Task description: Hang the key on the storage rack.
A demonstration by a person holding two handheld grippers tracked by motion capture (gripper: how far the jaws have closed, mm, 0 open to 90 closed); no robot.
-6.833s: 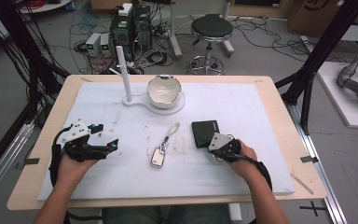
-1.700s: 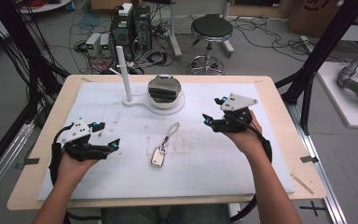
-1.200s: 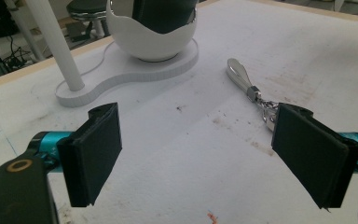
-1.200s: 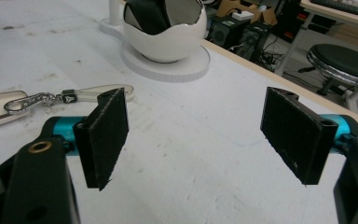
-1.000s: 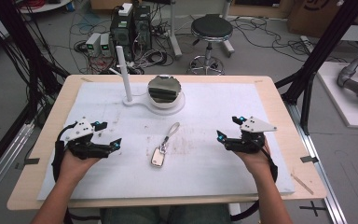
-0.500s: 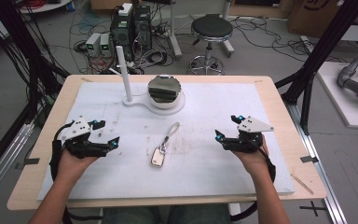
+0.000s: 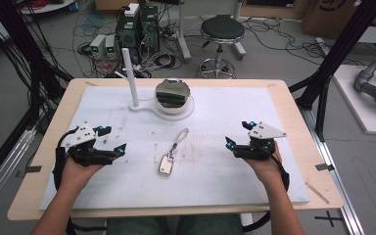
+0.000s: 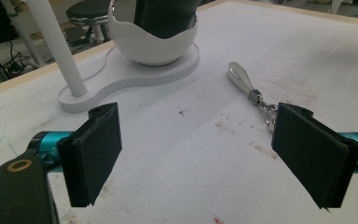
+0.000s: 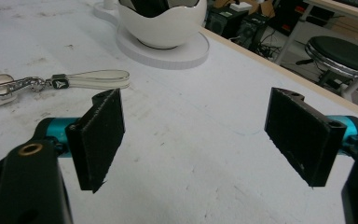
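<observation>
A white bowl (image 7: 175,102) on a white base with an upright post (image 7: 129,73) stands at the back middle of the mat, and a flat black box (image 7: 171,93) lies in it. A silver key fob (image 7: 166,164) with a looped strap (image 7: 181,137) lies at the mat's middle. My left gripper (image 7: 113,139) rests at the near left, open and empty. My right gripper (image 7: 238,133) rests at the near right, open and empty. In the left gripper view the open gripper (image 8: 200,154) faces the bowl (image 8: 154,42) and strap (image 8: 242,77). The right gripper (image 9: 205,135) faces the bowl (image 9: 161,21) and strap (image 9: 93,79).
A white mat (image 7: 225,191) covers most of the wooden table (image 7: 318,196). Beyond the far edge stand a round stool (image 7: 222,29), computer boxes (image 7: 137,24) and cables on the floor. Black frame legs (image 7: 333,63) rise at both sides.
The black box went from the mat by the right gripper into the bowl. The right gripper then drew back to the near right and has barely moved since. The left gripper stayed put.
</observation>
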